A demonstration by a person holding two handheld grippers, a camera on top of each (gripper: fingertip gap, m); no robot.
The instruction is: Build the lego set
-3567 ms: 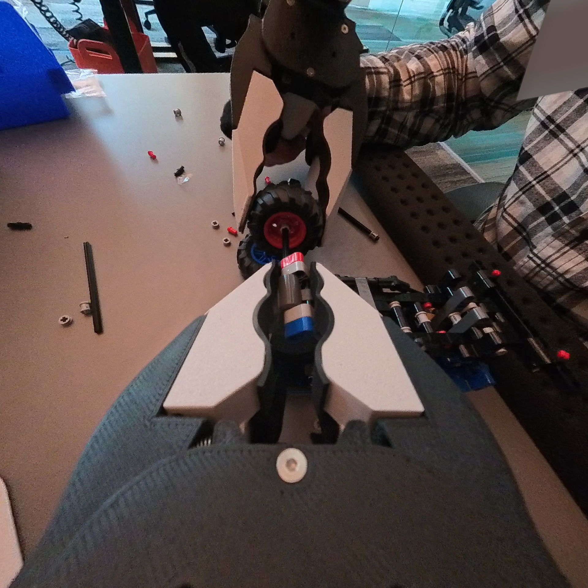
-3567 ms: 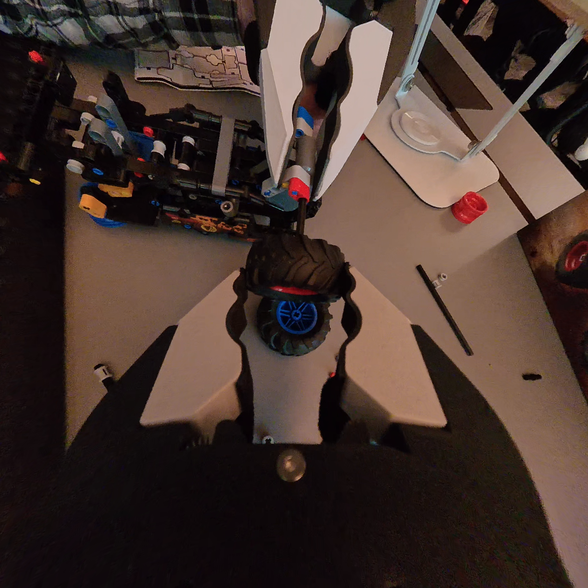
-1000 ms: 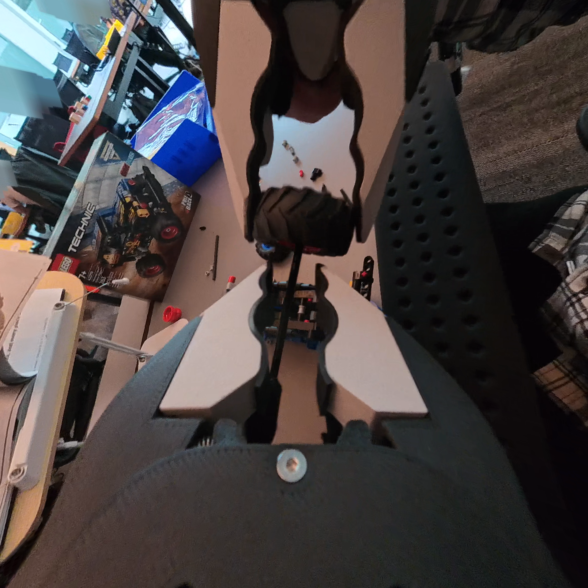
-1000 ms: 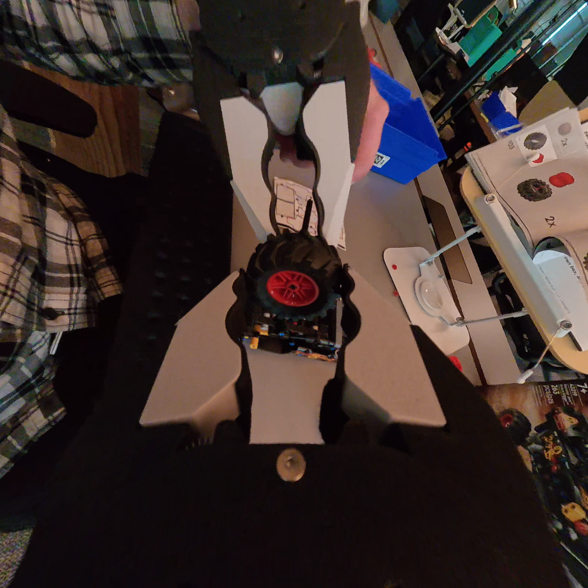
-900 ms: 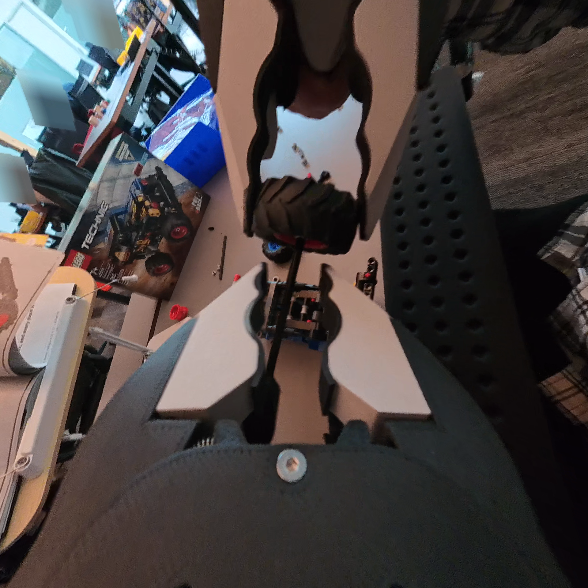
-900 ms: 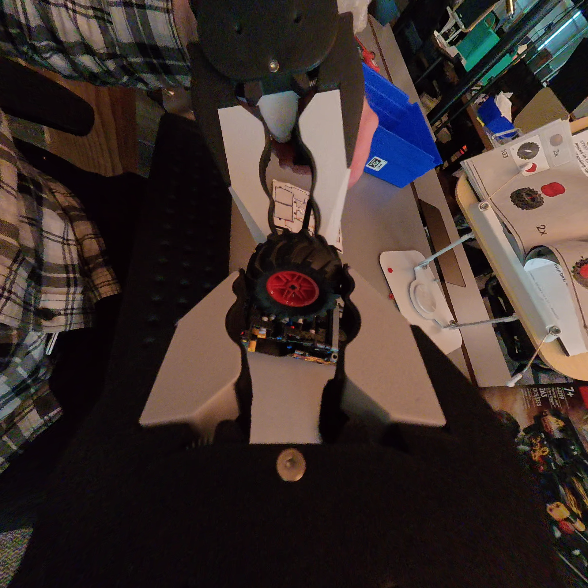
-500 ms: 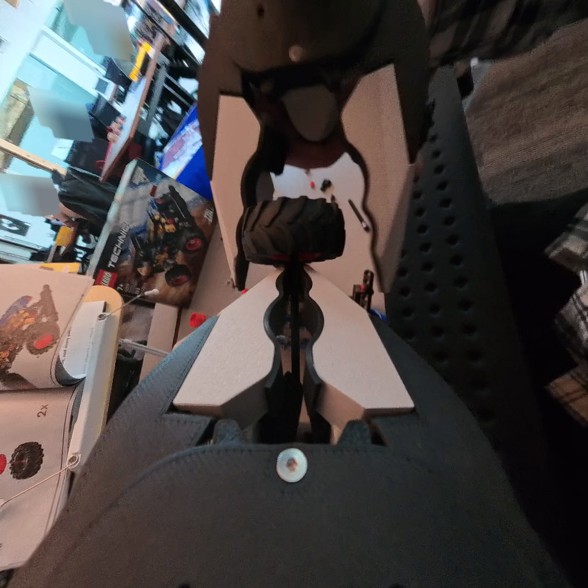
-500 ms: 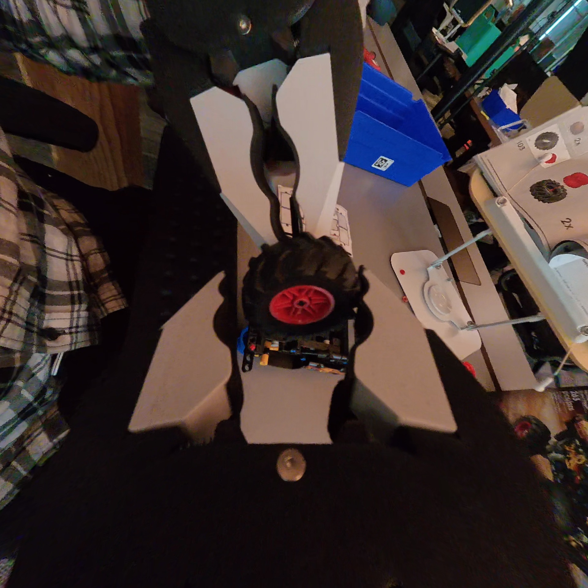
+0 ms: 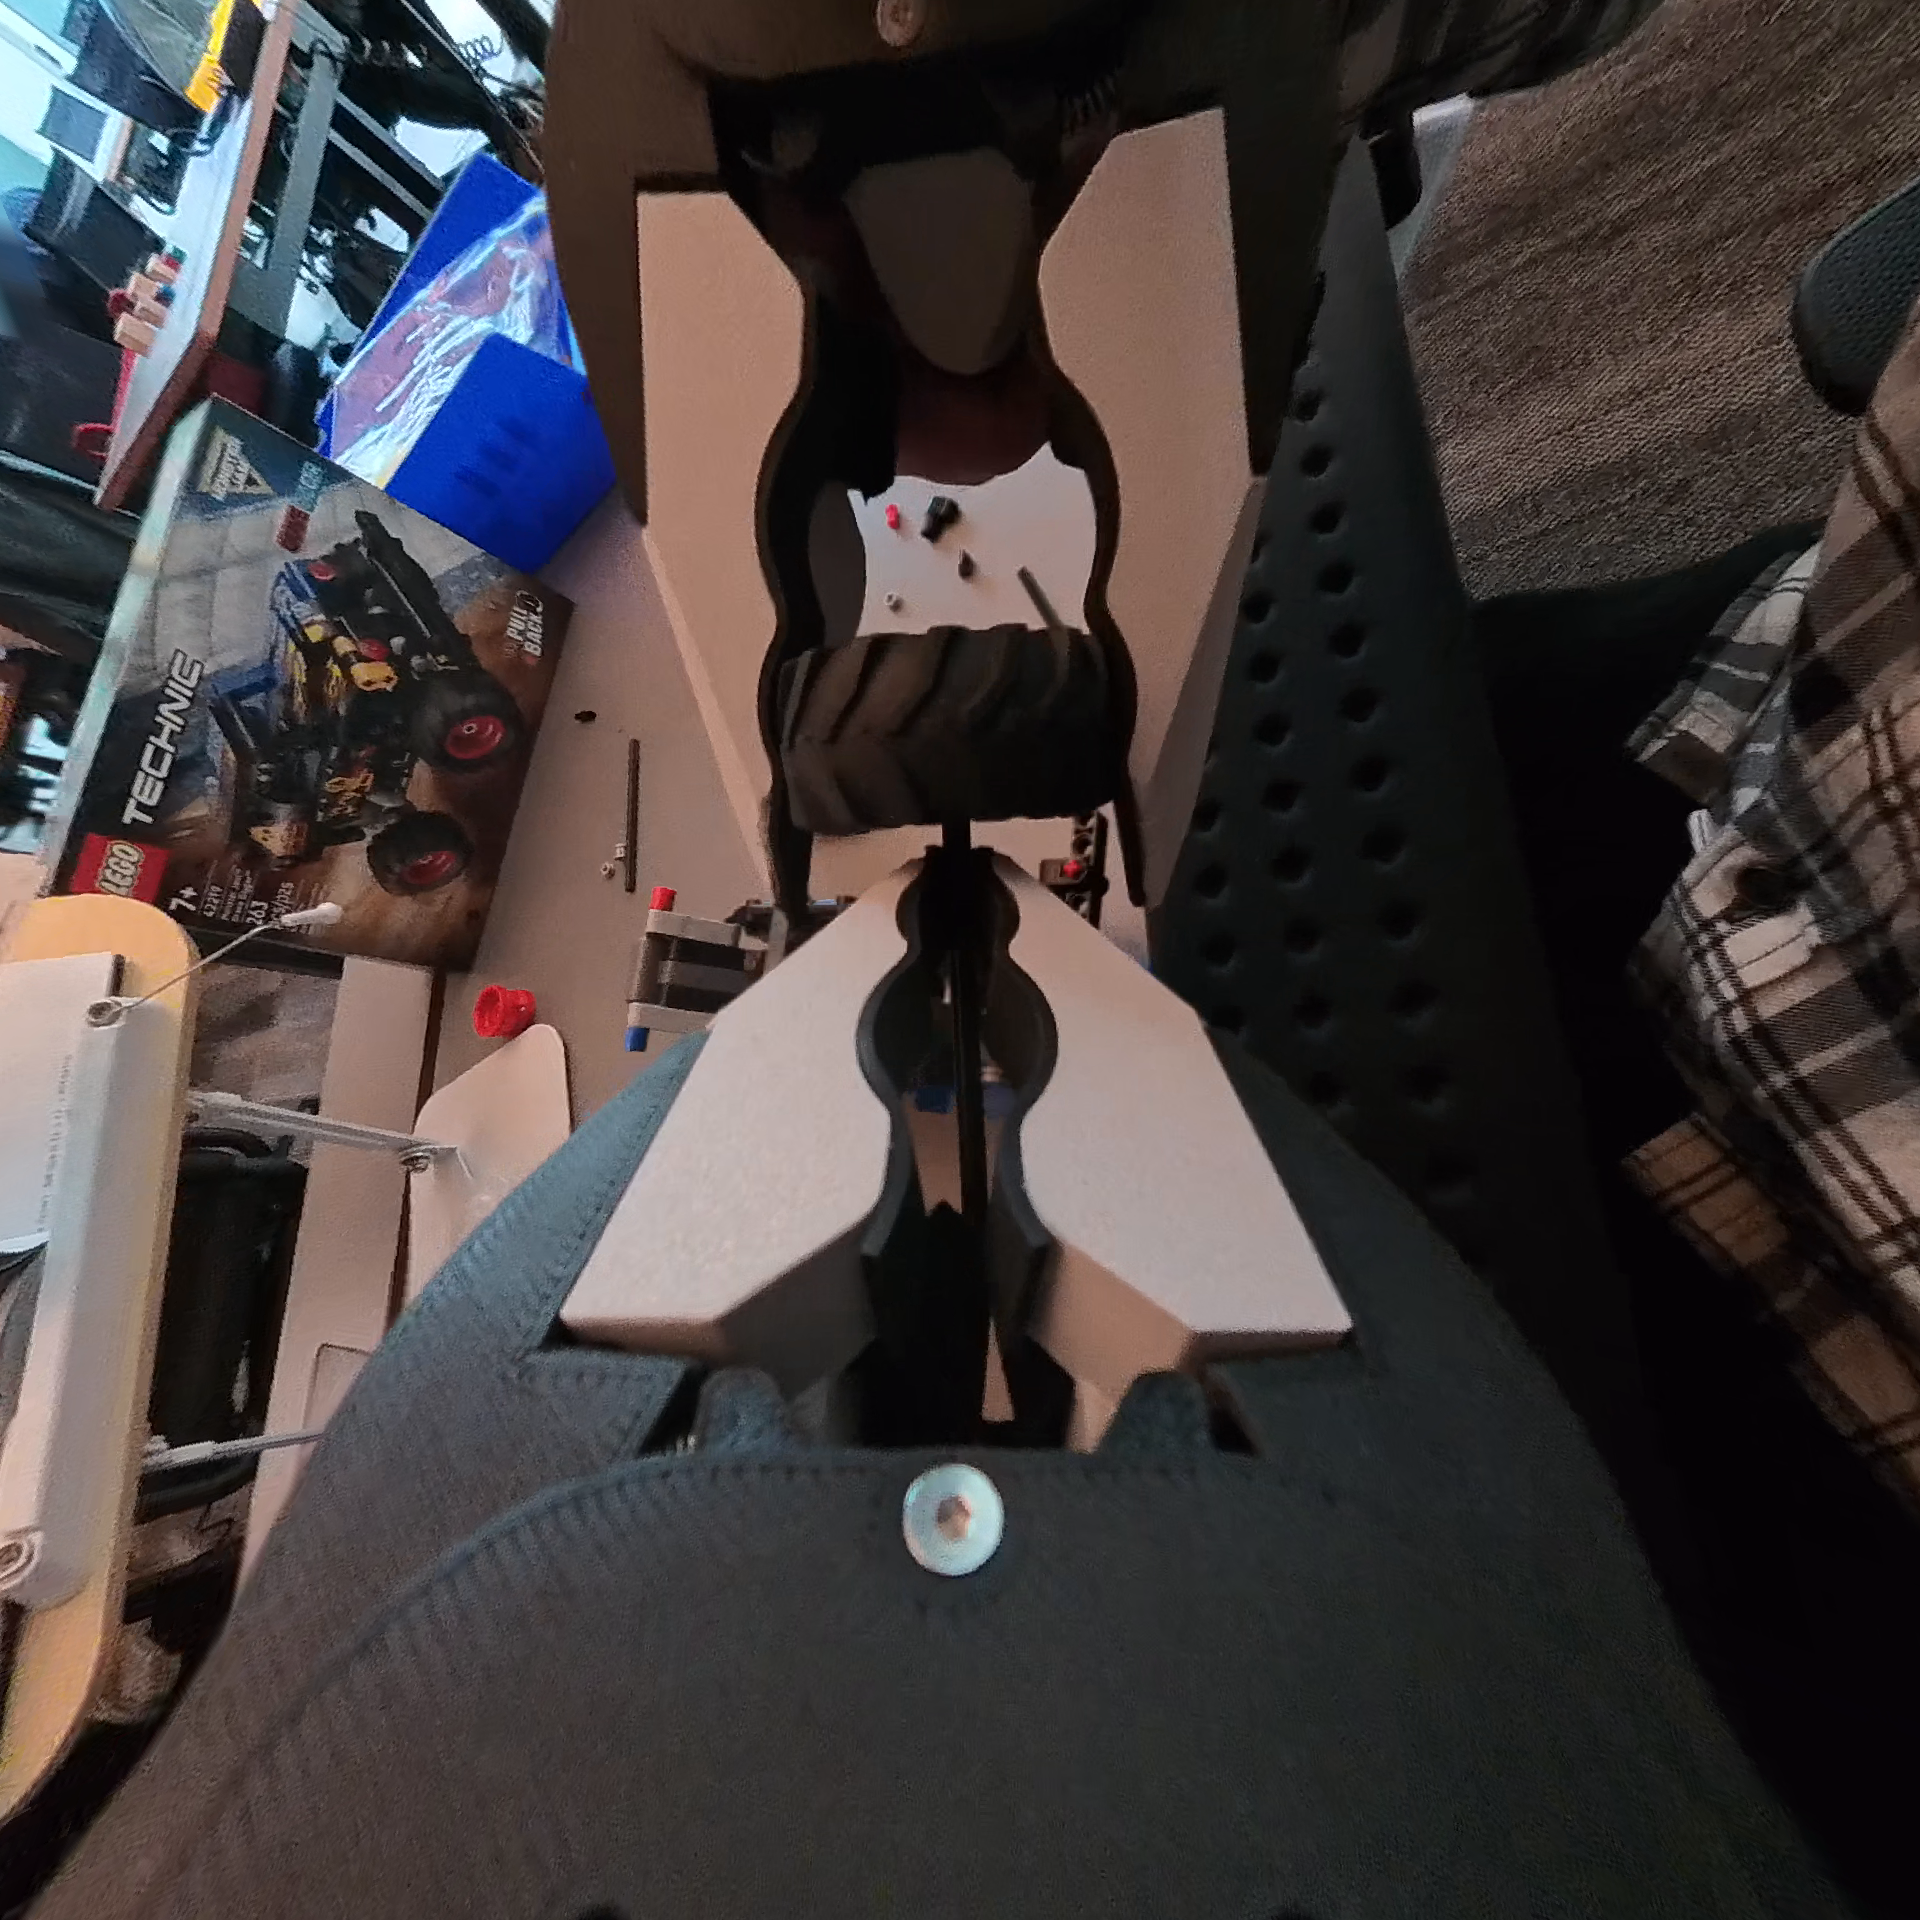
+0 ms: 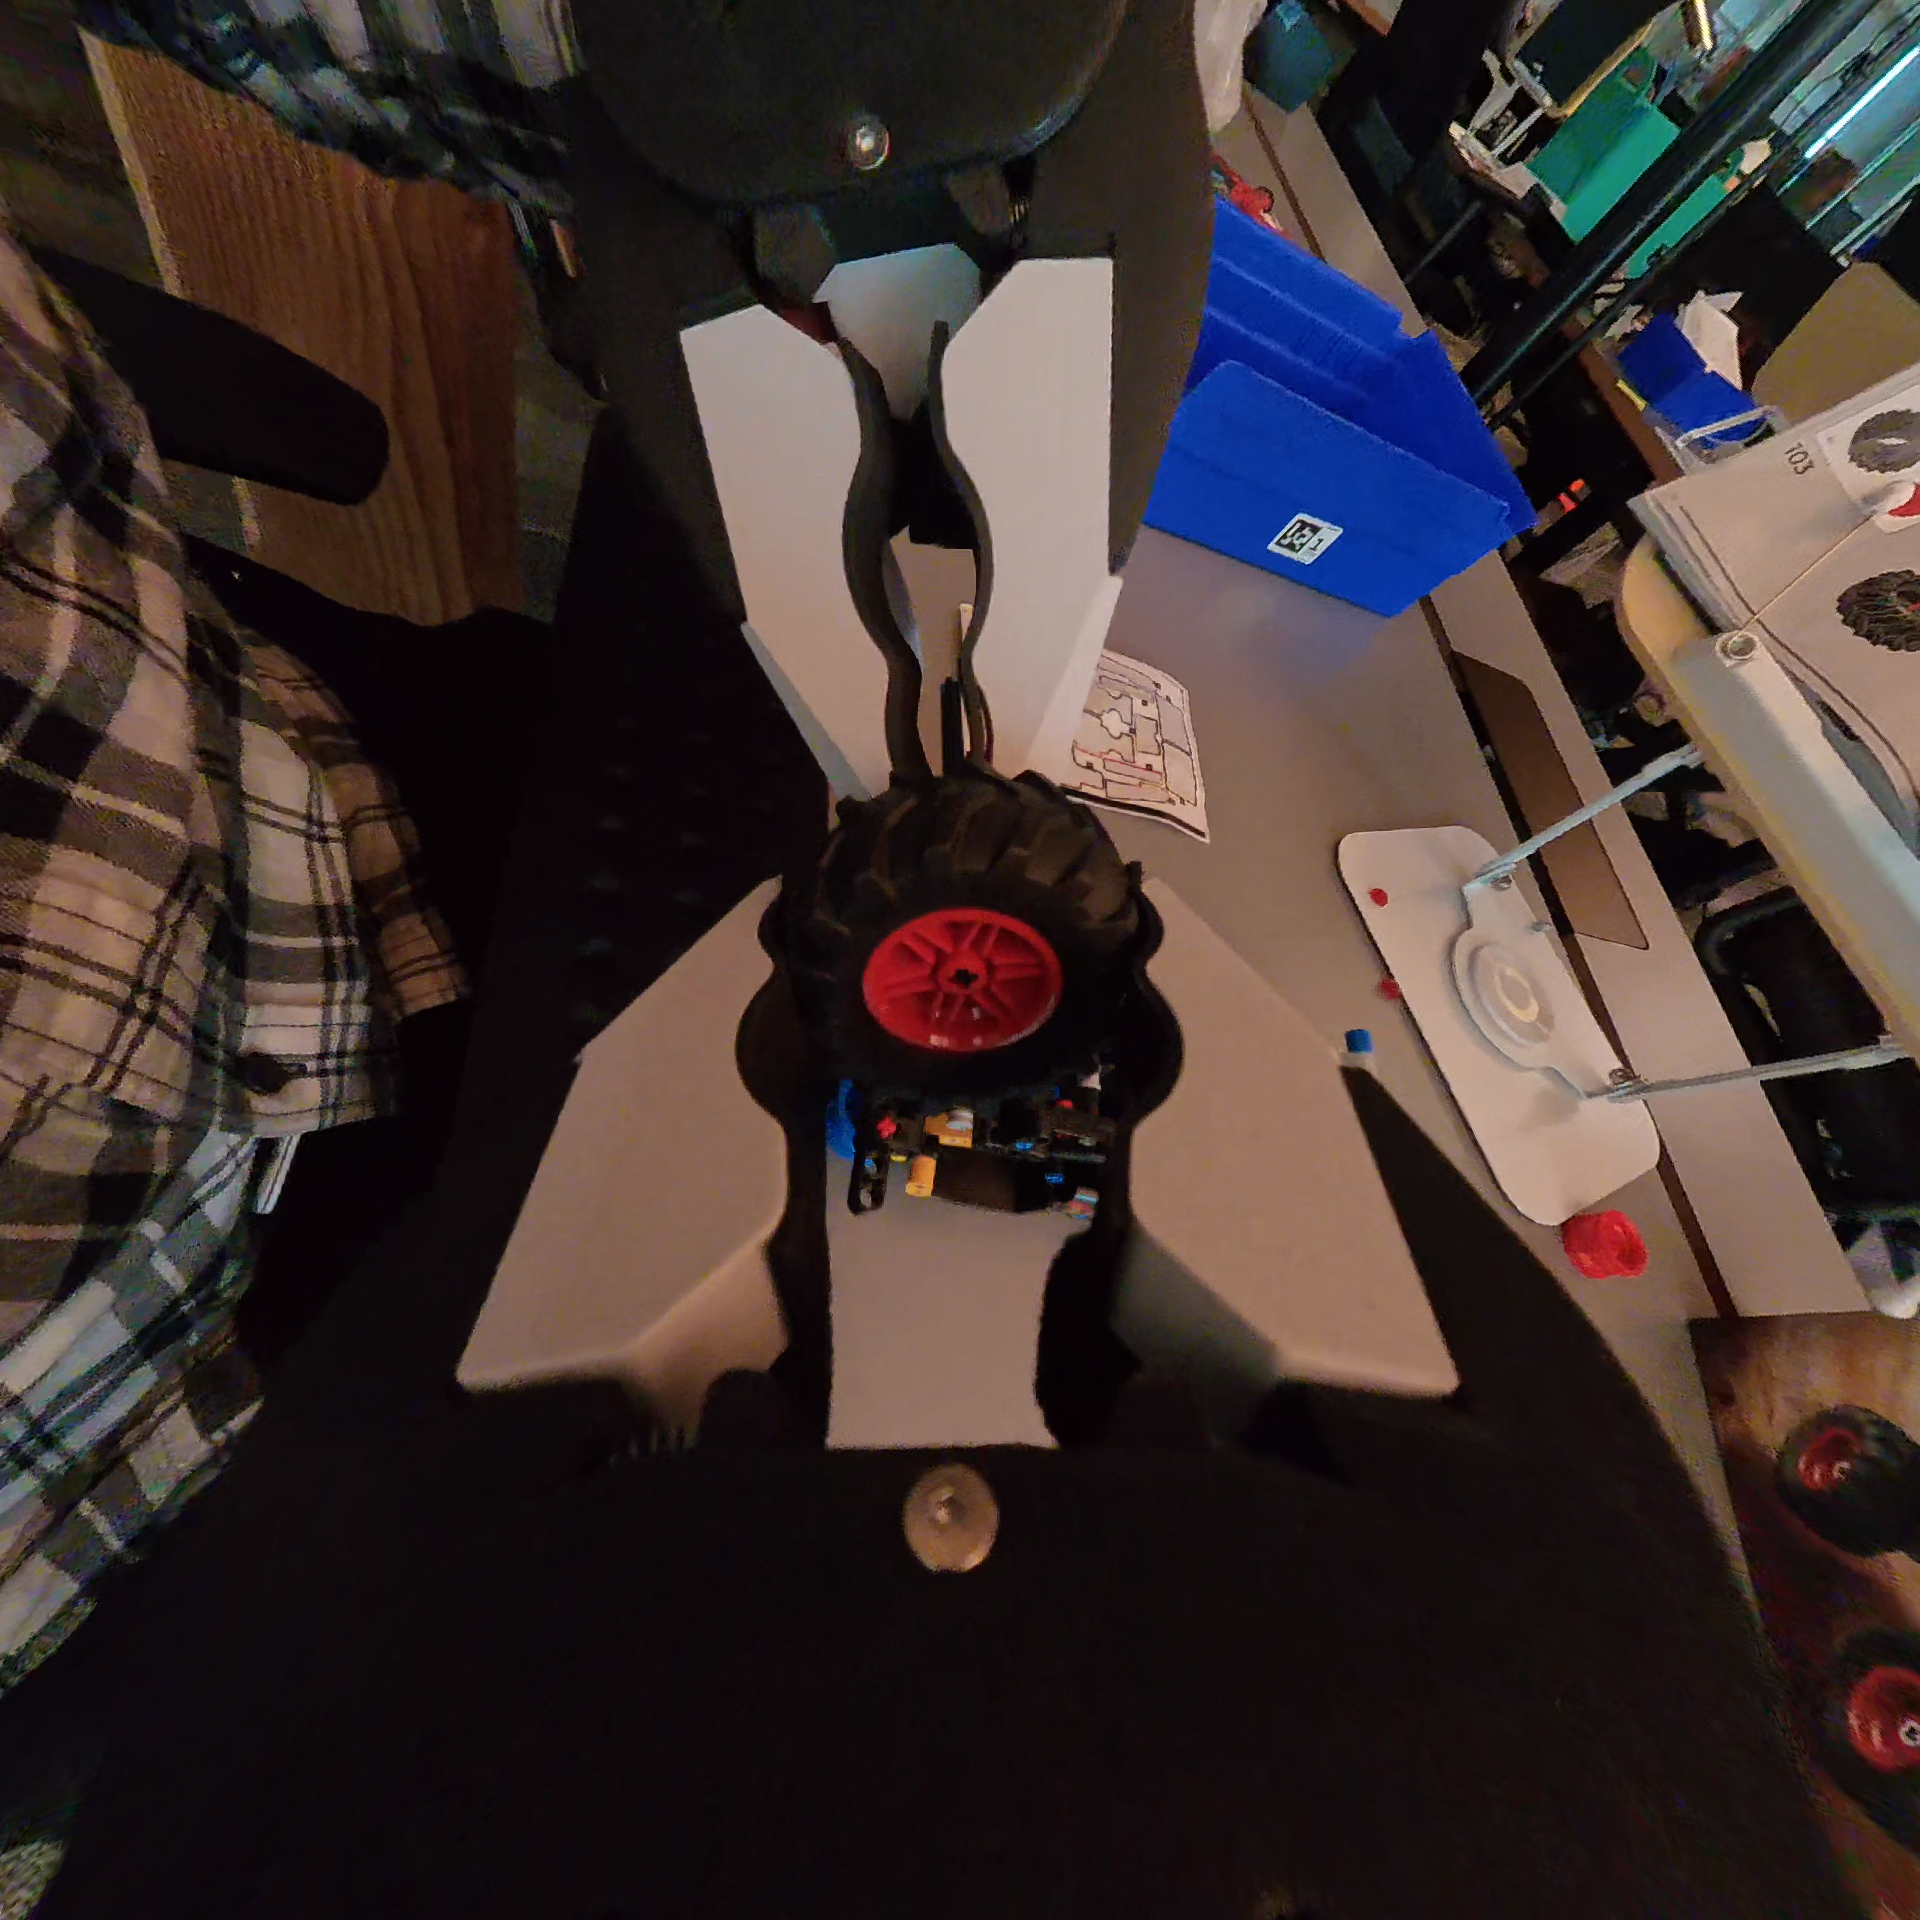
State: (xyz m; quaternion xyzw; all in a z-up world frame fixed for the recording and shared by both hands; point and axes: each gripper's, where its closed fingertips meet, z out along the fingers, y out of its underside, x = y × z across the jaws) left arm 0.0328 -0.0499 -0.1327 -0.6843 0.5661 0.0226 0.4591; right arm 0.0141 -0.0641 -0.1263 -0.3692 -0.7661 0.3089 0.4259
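Note:
My right gripper [image 10: 961,914] is shut on a black tyre with a red hub [image 10: 961,982], gripping the tread on both sides. The tread also shows in the left wrist view [image 9: 945,727]. My left gripper [image 9: 961,868] faces it, shut on a thin black axle [image 9: 968,1039] whose far end enters the wheel's back. In the right wrist view the left gripper [image 10: 945,753] stands just behind the wheel with the axle [image 10: 951,717] between its tips. The black lego chassis [image 10: 977,1138] lies on the table below the wheel.
Around the grey table are a blue bin [image 10: 1320,488], a sticker sheet [image 10: 1138,743], a white stand base [image 10: 1496,1018], a loose red hub [image 10: 1605,1242], the lego box [image 9: 301,727] and a loose black axle [image 9: 629,821]. A black perforated chair back [image 9: 1351,779] and a plaid sleeve [image 10: 156,831] are close by.
Both grippers have risen from the table since 3.6 s ago. A second ago my left jaws stood open around the axle; they have since shut on it. The right gripper keeps the wheel.

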